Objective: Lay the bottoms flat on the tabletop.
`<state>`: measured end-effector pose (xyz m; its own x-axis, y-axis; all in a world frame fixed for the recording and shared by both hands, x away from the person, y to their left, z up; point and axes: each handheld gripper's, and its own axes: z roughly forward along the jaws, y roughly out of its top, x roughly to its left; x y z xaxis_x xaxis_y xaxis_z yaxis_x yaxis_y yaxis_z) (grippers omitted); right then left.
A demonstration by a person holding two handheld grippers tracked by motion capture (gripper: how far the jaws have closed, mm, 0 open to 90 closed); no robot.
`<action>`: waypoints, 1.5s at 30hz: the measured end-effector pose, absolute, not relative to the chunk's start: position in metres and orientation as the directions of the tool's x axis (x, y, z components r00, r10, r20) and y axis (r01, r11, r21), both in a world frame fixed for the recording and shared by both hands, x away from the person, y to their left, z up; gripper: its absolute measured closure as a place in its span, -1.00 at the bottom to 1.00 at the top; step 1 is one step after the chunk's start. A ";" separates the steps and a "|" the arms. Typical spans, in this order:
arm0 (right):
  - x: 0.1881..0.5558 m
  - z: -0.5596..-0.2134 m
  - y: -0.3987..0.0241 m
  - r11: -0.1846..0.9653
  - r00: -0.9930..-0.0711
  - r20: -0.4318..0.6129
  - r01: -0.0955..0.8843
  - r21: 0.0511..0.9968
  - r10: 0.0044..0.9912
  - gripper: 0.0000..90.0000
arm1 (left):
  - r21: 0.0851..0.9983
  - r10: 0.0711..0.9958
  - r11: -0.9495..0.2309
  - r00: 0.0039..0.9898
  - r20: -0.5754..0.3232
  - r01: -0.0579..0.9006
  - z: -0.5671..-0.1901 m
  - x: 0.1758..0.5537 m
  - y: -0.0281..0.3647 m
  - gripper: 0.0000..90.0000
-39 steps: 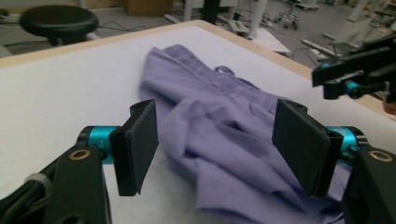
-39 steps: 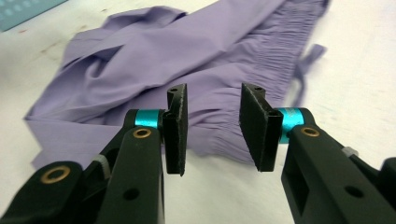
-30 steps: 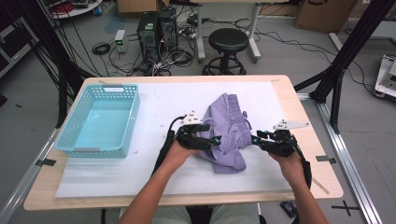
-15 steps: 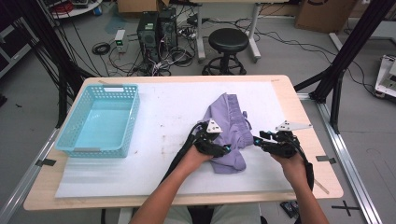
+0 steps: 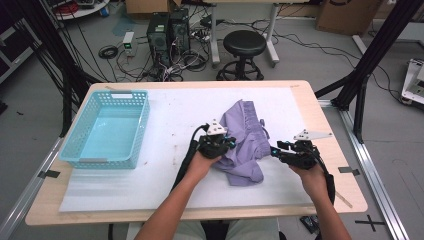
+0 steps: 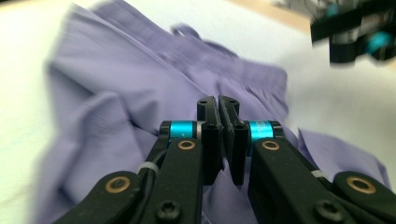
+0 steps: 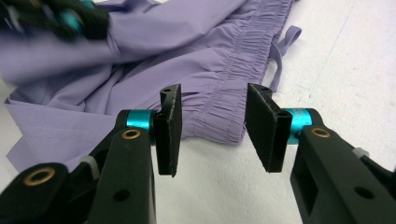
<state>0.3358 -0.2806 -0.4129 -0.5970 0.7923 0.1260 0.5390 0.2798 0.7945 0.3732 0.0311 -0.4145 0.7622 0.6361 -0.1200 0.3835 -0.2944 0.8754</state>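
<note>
High view: near the table's (image 5: 345, 197) front edge the person's forearms come in. The left gripper (image 5: 231, 144) sits at the left edge of the purple shorts (image 5: 246, 137); the right gripper (image 5: 274, 150) hovers just off their right side, pointing back toward them. The shorts lie crumpled on the white mat (image 5: 170, 107), a little right of the table's middle, with one leg reaching toward the front edge and the waistband toward the back. Farther left, near the table's left edge, stands the light blue basket (image 5: 80, 160), well apart from the cloth. In the left gripper view, the left gripper's (image 6: 218, 105) jaws have just been closing and now stand pressed together over the purple fabric (image 6: 116, 93); whether a fold is pinched between them cannot be told. In the right gripper view, the right gripper (image 7: 212, 116) holds its jaws partly apart with nothing between them, aimed at the gathered elastic waistband (image 7: 233, 79) and its drawstring (image 7: 280, 46).
</note>
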 end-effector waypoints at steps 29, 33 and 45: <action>0.385 -0.429 -0.258 0.492 -0.547 -0.115 0.616 0.615 0.829 0.88 | 0.880 0.864 -0.117 0.484 -0.139 0.461 -0.410 0.369 0.163 0.95; 0.401 -0.426 -0.272 0.470 -0.483 -0.157 0.640 0.608 0.861 0.88 | 0.876 0.856 -0.126 0.497 -0.141 0.465 -0.411 0.368 0.162 0.95; 0.421 -0.413 -0.311 0.292 -0.301 -0.106 0.681 0.671 0.948 0.58 | 0.864 0.809 -0.133 0.557 -0.188 0.485 -0.411 0.364 0.156 0.50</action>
